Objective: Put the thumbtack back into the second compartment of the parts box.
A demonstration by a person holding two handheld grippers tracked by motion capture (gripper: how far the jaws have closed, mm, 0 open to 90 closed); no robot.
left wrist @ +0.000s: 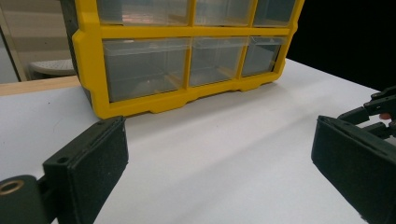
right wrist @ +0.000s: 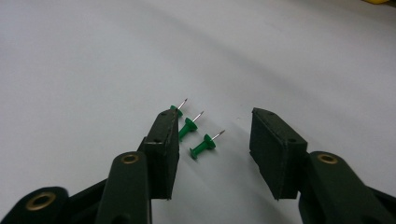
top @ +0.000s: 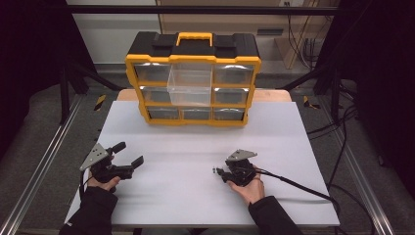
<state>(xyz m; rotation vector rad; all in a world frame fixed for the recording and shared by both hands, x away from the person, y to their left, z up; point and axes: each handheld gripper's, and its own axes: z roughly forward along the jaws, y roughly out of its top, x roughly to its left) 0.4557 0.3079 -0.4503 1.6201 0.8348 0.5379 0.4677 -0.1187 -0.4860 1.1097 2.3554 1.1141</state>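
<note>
The right tongs (right wrist: 212,140) stand open and empty, lowered close over the white tabletop (right wrist: 93,56), with three green push pins (right wrist: 203,145) lying in a short row in the gap between the jaws. The row sits toward the left-hand jaw; the farthest pin (right wrist: 176,109) is partly hidden behind that jaw's tip, the middle pin (right wrist: 188,127) lies just beside its inner face, and the nearest lies free in the gap. All three rest on their sides, parallel, long axes running away from the tongs on a slant toward the right-hand jaw, metal points leading and green heads toward the tongs. Judged step: closing on one pin. Recommend shifting so a single head is centred between the pads, closing across the plastic body rather than the needle, and keeping the neighbours clear. The left tongs (left wrist: 219,158) are wide open, empty, held low and facing the yellow drawer organizer (left wrist: 187,60), whose upper middle drawer (top: 190,84) stands pulled out.
</note>
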